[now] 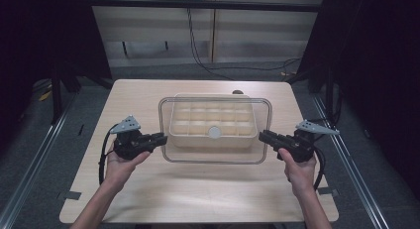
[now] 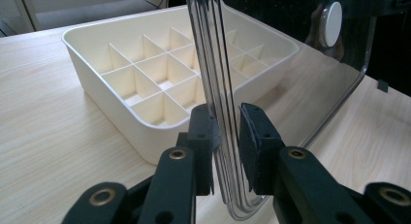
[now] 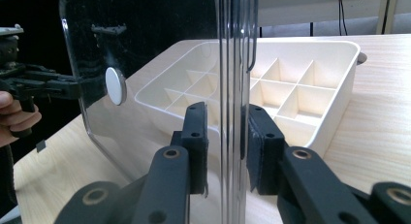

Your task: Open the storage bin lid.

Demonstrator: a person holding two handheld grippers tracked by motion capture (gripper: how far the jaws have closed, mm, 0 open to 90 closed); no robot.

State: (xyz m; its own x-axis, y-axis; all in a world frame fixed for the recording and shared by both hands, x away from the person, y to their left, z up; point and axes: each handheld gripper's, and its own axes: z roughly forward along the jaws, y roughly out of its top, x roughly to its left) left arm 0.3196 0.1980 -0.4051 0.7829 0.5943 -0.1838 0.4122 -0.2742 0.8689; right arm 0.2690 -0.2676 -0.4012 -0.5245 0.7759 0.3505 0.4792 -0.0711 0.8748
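1. A pale wooden desk [image 1: 148,189] stands in a dark room.
2. A clear rectangular plastic lid [image 1: 215,159] with a white round knob [image 1: 214,132] hangs over a cream compartmented plastic tray [image 1: 181,140].
3. The left claw [image 1: 161,138] and right claw [image 1: 263,136] each clamp an opposite lid edge.

Left gripper [image 1: 162,138] and right gripper [image 1: 262,135] point inward, level, facing each other; both sets of fingers [image 2: 254,136] are clamped; forearms extend forward.

Bright overhead light on the pale table [image 1: 198,189], dark surroundings, soft focus, reflections in the clear lid [image 2: 291,64].
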